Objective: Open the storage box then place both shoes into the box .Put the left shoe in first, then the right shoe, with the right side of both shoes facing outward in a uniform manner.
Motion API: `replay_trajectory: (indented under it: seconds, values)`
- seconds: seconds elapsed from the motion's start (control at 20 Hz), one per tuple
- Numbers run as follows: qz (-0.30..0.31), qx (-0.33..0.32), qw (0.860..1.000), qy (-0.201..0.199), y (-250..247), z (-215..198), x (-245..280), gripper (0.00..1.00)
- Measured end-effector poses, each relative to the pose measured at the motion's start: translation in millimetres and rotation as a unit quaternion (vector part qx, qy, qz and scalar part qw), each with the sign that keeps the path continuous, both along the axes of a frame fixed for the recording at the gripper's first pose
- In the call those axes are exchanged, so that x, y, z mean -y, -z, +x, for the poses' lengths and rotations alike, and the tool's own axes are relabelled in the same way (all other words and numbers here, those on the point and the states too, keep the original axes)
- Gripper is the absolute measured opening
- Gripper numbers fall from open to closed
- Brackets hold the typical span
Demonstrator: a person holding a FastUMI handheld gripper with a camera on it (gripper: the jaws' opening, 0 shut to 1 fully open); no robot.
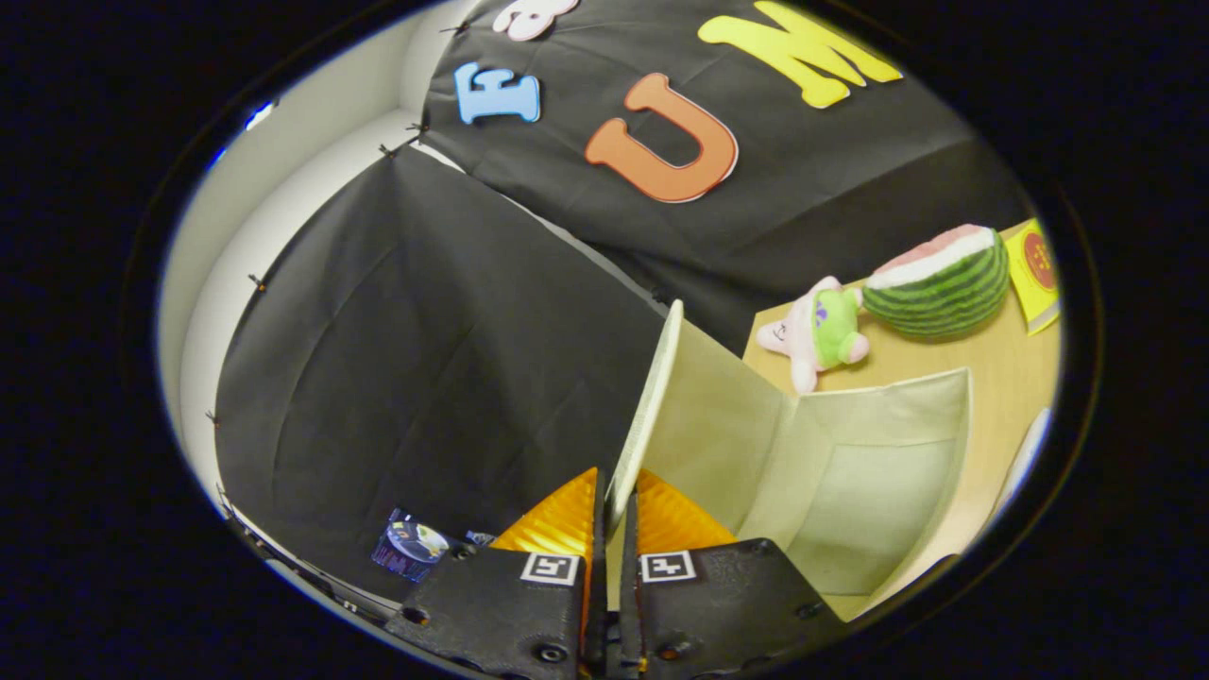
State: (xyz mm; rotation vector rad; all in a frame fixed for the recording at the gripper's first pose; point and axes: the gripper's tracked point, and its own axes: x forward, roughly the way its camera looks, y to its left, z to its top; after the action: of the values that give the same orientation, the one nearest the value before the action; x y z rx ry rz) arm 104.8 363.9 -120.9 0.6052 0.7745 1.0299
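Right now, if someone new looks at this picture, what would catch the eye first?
First, the pale lid of the storage box, raised and pinched at its edge between the fingers of the gripper. Beyond the open box, on the wooden table, sit a pink and green plush toy and, beside it, a plush watermelon slice.

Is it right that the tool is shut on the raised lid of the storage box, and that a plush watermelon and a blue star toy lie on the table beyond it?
Not quite. The gripper view shows the star toy is pink, not blue. The rest holds: the tool is shut on the raised lid of the storage box, with the plush watermelon on the table beyond.
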Motion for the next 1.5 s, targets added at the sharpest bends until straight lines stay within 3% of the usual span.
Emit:
replay_trajectory:
  seconds: [0.2, 0.35, 0.45, 0.65, 0.8, 1.05, 1.5]
  values:
    - [0.024, 0.0, 1.0, -0.008, -7, -7, -40, 0.16]
    - [0.009, -0.046, 0.999, -0.013, 8, -24, -49, 0.66]
    - [-0.024, -0.033, 0.999, 0.004, 16, -19, -42, 0.99]
    - [-0.078, -0.025, 0.997, 0.008, 35, -19, -8, 1.0]
    - [-0.138, 0.009, 0.99, 0.035, 50, -3, 38, 1.0]
    - [-0.199, 0.011, 0.977, 0.073, 86, 19, 117, 1.0]
    - [-0.327, -0.043, 0.936, 0.124, 164, 52, 278, 1.0]
